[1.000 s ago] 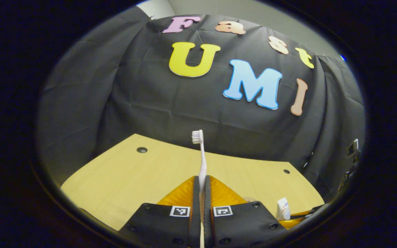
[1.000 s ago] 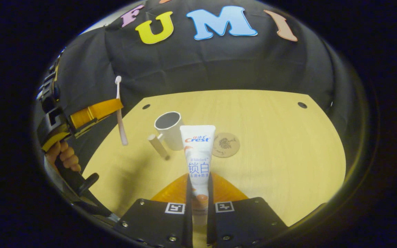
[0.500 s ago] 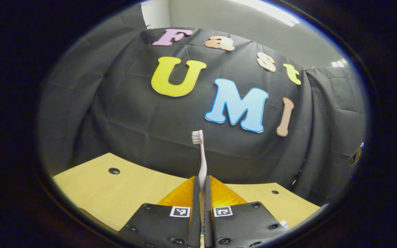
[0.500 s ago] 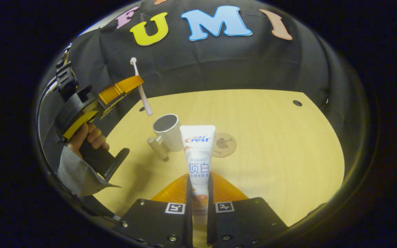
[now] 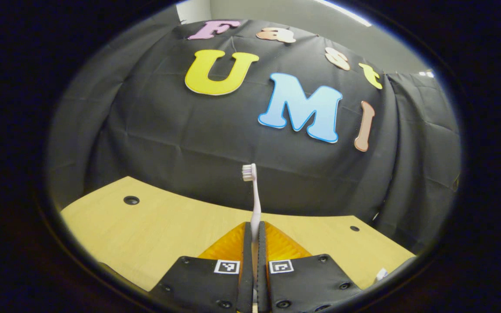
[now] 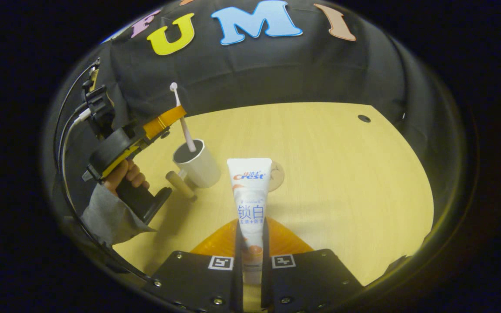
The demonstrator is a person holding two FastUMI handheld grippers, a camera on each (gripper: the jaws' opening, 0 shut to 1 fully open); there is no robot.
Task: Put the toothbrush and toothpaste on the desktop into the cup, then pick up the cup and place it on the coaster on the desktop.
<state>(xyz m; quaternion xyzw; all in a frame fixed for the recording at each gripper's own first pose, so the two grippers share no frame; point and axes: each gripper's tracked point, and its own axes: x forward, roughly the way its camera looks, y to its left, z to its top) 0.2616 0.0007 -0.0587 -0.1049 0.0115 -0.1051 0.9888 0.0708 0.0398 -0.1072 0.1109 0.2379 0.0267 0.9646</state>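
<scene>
While the left gripper [image 5: 252,243] pinches the toothbrush [image 5: 252,195] upright, bristles up, its handle end dips over the cup [image 6: 196,163]. The right gripper [image 6: 250,243] squeezes the toothpaste [image 6: 249,195], standing tall, above the desk [image 6: 342,174].

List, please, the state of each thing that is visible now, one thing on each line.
toothbrush: held in the left claw, lower end in the mouth of the cup
toothpaste: held upright in the right claw, above the desktop
cup: upright on the desktop
coaster: flat, nothing on it, partly hidden by the toothpaste
</scene>
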